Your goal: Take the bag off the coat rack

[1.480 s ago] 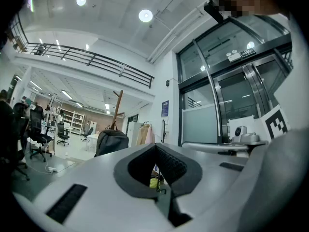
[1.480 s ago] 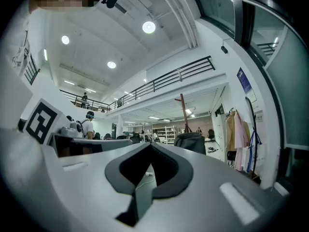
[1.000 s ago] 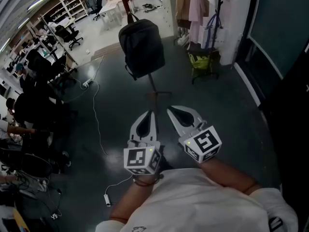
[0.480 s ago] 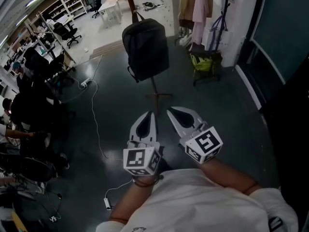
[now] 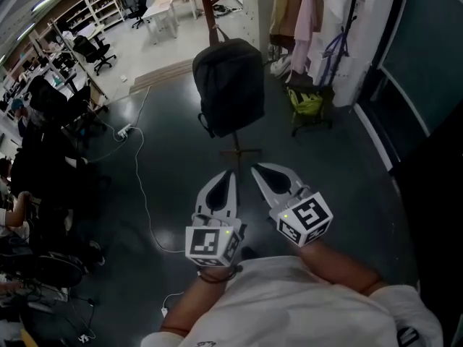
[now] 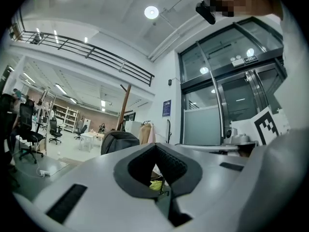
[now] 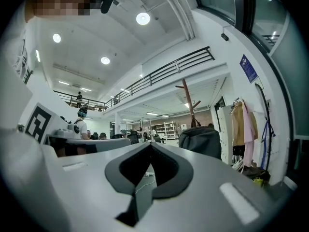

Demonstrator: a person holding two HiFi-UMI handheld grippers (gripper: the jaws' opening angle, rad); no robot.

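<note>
Closer now, the black backpack [image 5: 230, 85] hangs on the wooden coat rack [image 5: 211, 9], far beyond the left gripper [image 5: 228, 175] and right gripper [image 5: 256, 168], both with jaws pressed together, empty.

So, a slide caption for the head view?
Left gripper and right gripper, shut, face a black backpack hanging on a wooden coat rack.

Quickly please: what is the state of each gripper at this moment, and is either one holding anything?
Left gripper: shut, jaws together at the tips, holding nothing.
Right gripper: shut, jaws together at the tips, holding nothing.
</note>
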